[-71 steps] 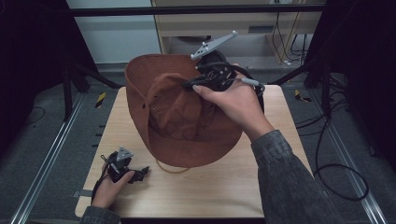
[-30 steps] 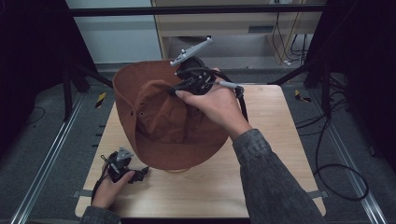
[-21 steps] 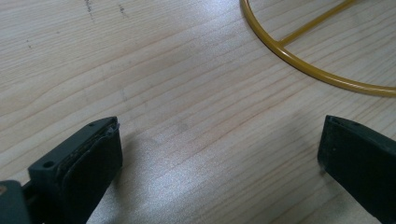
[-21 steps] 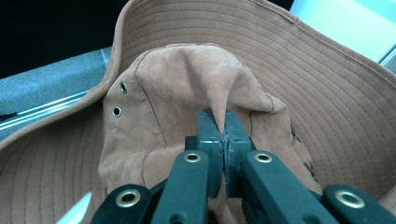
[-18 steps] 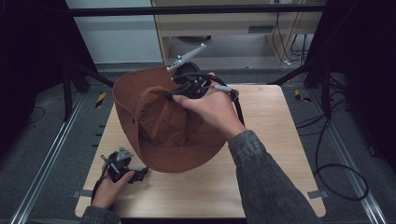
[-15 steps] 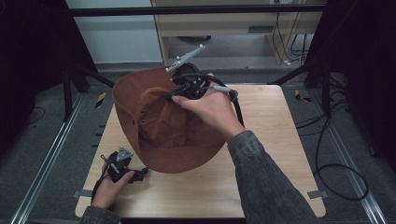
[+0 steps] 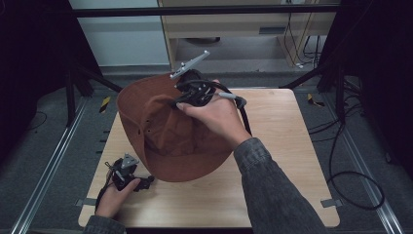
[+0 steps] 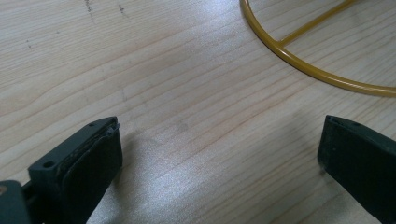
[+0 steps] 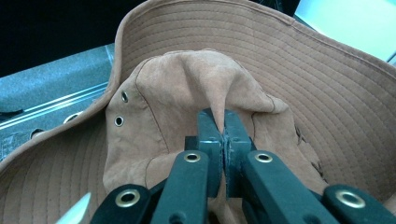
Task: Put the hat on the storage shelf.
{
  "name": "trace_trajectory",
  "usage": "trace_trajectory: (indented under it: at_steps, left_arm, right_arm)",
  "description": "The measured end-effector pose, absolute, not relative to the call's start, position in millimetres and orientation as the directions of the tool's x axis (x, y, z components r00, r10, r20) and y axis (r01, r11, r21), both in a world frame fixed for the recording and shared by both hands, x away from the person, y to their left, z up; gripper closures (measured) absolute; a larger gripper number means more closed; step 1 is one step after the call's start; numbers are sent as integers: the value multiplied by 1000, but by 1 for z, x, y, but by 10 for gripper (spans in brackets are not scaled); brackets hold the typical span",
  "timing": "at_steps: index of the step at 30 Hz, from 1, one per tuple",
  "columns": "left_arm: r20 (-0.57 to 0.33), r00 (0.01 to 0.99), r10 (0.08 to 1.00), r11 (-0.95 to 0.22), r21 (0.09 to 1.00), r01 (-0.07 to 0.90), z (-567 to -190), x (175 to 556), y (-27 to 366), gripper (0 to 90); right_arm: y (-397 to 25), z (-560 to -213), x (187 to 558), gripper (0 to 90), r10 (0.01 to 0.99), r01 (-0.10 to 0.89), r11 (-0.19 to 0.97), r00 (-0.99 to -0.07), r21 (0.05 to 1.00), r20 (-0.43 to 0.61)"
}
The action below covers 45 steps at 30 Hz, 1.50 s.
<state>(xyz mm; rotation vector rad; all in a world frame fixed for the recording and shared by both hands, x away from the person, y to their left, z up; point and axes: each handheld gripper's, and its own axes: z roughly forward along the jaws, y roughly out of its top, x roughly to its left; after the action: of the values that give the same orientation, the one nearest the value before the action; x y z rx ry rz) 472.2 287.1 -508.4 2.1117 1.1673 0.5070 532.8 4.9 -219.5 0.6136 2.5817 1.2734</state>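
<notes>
A brown wide-brimmed hat (image 7: 160, 139) hangs tilted above the middle of the wooden table (image 7: 287, 146). My right gripper (image 7: 181, 101) is shut on a fold of its crown. In the right gripper view the jaws (image 9: 223, 123) pinch that fold of the hat (image 9: 308, 88), with two metal eyelets (image 9: 121, 108) to their left. My left gripper (image 7: 139, 181) rests at the table's front left corner, held by a hand. In the left gripper view it (image 8: 219, 149) stands open just above bare wood (image 8: 154, 70), nothing between its fingers. A yellow wire ring (image 8: 299, 63) lies just beyond them.
The hat covers most of the table's left half. Black frame posts (image 7: 73, 83) stand at the left and right. Cables (image 7: 350, 161) trail on the floor to the right. A cabinet (image 7: 234, 34) stands behind the table's far edge.
My right gripper has carried the hat leftward while keeping its grip on the crown, and the hat has tilted. The left gripper has stayed in place.
</notes>
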Motion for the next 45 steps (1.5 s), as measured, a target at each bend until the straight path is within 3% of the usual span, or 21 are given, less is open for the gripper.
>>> trace_trajectory:
  at_steps: [26,45]
  left_arm:
    - [17,526,850,-381,709,593,-508,472,287,0]
    - [17,526,850,-381,709,593,-508,472,287,0]
  right_arm:
    - [8,-229,536,878,446,289,539,-895,791,22]
    - [6,-233,534,770,442,291,530,-897,796,33]
